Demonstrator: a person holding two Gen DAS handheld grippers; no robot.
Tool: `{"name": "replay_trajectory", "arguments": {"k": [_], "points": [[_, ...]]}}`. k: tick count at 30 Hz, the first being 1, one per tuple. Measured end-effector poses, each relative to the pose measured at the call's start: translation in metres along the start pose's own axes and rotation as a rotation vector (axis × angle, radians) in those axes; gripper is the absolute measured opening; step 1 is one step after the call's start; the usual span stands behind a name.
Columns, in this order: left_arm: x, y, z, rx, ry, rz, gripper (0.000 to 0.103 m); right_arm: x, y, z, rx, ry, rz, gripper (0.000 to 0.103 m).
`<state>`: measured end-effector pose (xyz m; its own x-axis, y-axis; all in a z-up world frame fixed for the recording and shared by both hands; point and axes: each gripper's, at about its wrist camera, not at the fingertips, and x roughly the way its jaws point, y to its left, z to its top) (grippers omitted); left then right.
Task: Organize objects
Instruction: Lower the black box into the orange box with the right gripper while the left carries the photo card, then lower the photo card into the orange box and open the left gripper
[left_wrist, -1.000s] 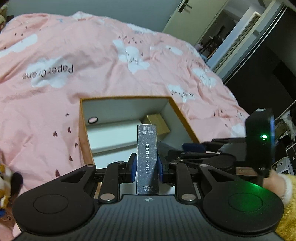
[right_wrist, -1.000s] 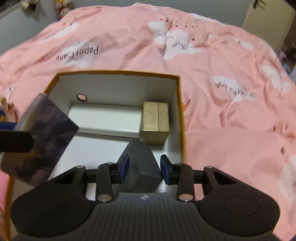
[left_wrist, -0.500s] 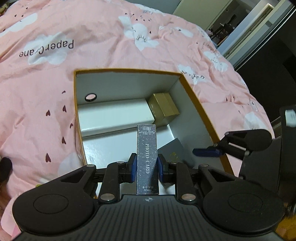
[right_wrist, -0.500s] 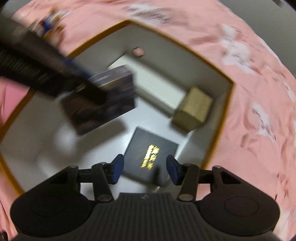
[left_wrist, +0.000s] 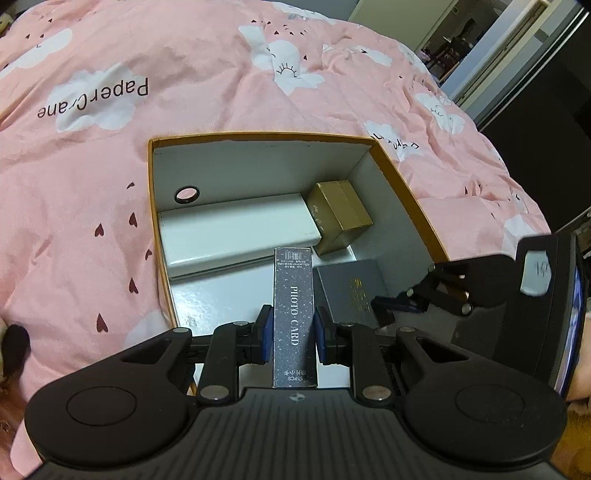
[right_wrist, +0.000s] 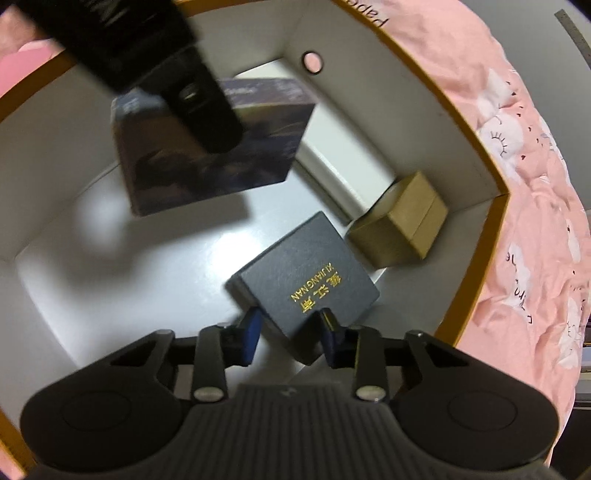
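An open orange-rimmed box (left_wrist: 258, 134) lies on a pink bedspread. My left gripper (left_wrist: 293, 325) is shut on a dark upright "PHOTO CARD" box (left_wrist: 294, 295) and holds it above the big box's floor. In the right wrist view that card box (right_wrist: 221, 158) hangs blurred, with the left gripper (right_wrist: 199, 103) above it. A dark box with gold lettering (right_wrist: 306, 273) lies flat on the floor. My right gripper (right_wrist: 290, 328) hovers over its near corner with closing jaws; the corner shows between the pads, which do not press on it.
Inside the big box a long white box (left_wrist: 236, 229) lies along the far wall, with a gold box (left_wrist: 340, 214) at its right end. A round hole (left_wrist: 186, 194) pierces the far wall. The right gripper (left_wrist: 388, 304) reaches in from the right. Doorways stand beyond the bed.
The right gripper rolled, let go of the dark gold-lettered box, which now lies flat on the big box's floor. The left gripper sank toward the big box with the card box.
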<state>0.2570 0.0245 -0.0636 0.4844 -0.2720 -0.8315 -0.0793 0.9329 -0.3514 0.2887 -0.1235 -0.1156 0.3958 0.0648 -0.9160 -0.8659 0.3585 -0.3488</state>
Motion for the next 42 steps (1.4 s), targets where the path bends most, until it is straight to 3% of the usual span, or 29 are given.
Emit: {"name": "replay_trajectory", "arguments": {"k": [3, 7, 12, 19, 26, 31, 36, 40, 42], "points": [[0.002, -0.001, 0.003, 0.017, 0.009, -0.003, 0.025, 0.003, -0.003, 0.002, -0.025, -0.011, -0.015, 0.032], [0.007, -0.002, 0.007, 0.044, 0.034, -0.019, 0.025, 0.009, -0.004, 0.003, -0.084, -0.009, -0.082, 0.020], [0.016, -0.002, 0.013, 0.031, 0.055, -0.011, 0.025, 0.009, -0.005, 0.001, -0.087, -0.023, -0.097, 0.019], [0.032, -0.002, 0.014, -0.166, 0.011, 0.010, 0.025, -0.012, -0.024, -0.001, 0.048, -0.078, 0.007, 0.019], [0.048, -0.008, 0.012, -0.224, -0.055, 0.078, 0.025, -0.025, -0.025, -0.006, 0.143, -0.123, 0.059, 0.020], [0.061, 0.008, 0.009, -0.335, -0.010, 0.013, 0.025, -0.026, -0.027, -0.010, 0.155, -0.133, 0.048, 0.020], [0.064, 0.005, 0.012, -0.296, 0.050, 0.005, 0.030, -0.025, -0.028, -0.010, 0.157, -0.139, 0.054, 0.020], [0.060, -0.012, 0.017, -0.082, 0.082, 0.085, 0.033, -0.026, -0.030, -0.012, 0.159, -0.142, 0.057, 0.020], [0.061, -0.017, 0.017, 0.012, 0.121, 0.109, 0.042, -0.026, -0.030, -0.012, 0.158, -0.142, 0.061, 0.020]]}}
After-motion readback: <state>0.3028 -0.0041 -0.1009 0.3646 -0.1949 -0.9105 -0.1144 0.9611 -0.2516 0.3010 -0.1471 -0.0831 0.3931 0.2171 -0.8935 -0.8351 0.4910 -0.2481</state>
